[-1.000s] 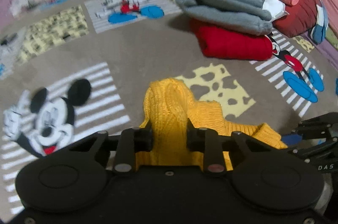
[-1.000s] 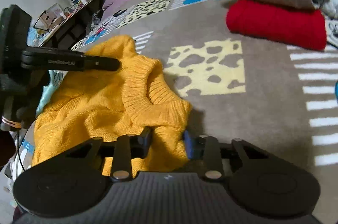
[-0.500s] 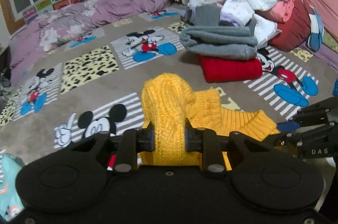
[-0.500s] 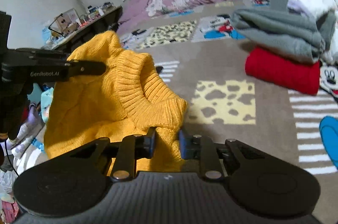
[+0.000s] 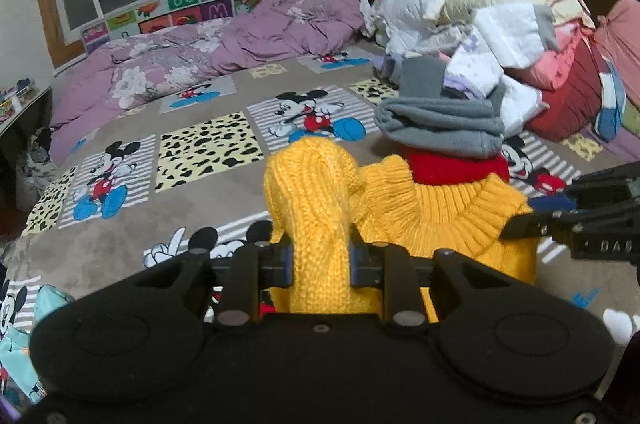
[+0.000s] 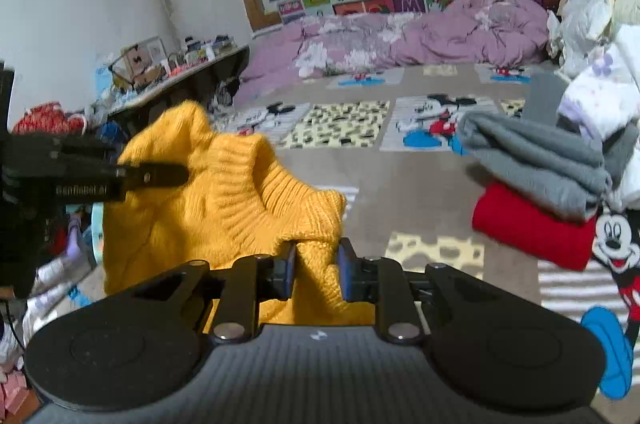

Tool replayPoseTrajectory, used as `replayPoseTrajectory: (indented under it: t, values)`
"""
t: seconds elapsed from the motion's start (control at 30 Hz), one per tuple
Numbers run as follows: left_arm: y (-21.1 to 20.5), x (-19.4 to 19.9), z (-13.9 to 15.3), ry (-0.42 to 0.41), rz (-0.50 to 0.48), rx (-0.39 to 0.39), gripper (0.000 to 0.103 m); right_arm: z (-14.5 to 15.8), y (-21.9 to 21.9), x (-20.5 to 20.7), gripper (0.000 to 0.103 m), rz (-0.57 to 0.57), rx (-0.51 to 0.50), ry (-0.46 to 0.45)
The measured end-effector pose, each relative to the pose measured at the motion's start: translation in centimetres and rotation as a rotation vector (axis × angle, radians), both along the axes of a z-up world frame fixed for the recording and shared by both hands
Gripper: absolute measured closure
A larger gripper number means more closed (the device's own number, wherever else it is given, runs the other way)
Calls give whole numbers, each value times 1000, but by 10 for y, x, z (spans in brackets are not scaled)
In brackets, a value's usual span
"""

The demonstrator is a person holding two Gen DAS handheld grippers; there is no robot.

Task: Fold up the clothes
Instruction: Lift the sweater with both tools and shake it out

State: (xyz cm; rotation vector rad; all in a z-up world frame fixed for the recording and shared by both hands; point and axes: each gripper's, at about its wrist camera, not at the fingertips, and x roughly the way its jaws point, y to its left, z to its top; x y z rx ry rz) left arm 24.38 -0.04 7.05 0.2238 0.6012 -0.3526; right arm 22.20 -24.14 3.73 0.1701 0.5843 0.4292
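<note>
On the bed, in the left wrist view, the left gripper [image 5: 321, 258] has its jaws clenched on a bunched fold of the yellow knit sweater [image 5: 440, 220], which rises between the pads and hangs above the cartoon-mouse blanket [image 5: 192, 144]. The sweater's ribbed collar stretches rightward to the right gripper [image 5: 532, 214], whose jaws pinch its far edge. Behind it a folded grey garment [image 5: 440, 128] lies on top of a folded red one [image 5: 460, 170], beside a tall heap of unfolded laundry [image 5: 488, 24]. In the right wrist view, the right gripper [image 6: 316, 272] grasps a fold of the sweater [image 6: 200, 208] between its blue pads, having just tightened there. The left gripper [image 6: 160, 174] reaches in from the left and appears to grip the raised shoulder, though blur softens that contact. The grey garment [image 6: 532, 160] and red one [image 6: 532, 228] sit to the right, well apart from the sweater.
</note>
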Motion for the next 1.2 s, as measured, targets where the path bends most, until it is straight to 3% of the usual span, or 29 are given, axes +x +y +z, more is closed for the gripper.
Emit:
replayPoseTrajectory:
  t: [0.33, 0.53, 0.67, 0.73, 0.83, 1.03, 1.2]
  values:
    - [6, 55, 27, -32, 84, -73, 83, 39, -3, 68, 82, -23, 28, -56]
    - [10, 80, 71, -196, 120, -176, 83, 81, -19, 106, 82, -82, 66, -157]
    - [18, 67, 69, -267, 118, -216, 83, 98, -21, 99, 82, -93, 45, -251]
    - [19, 53, 49, -251, 115, -192, 83, 88, -17, 87, 82, -80, -5, -261]
    - [19, 24, 1, -155, 110, -140, 83, 45, -4, 53, 82, -25, -87, -213]
    - [28, -52, -105, 115, 120, -66, 83, -57, 25, -35, 82, 97, -220, -41]
    - [36, -104, -143, 269, 122, -64, 76, -110, 63, -103, 79, 195, -333, 66]
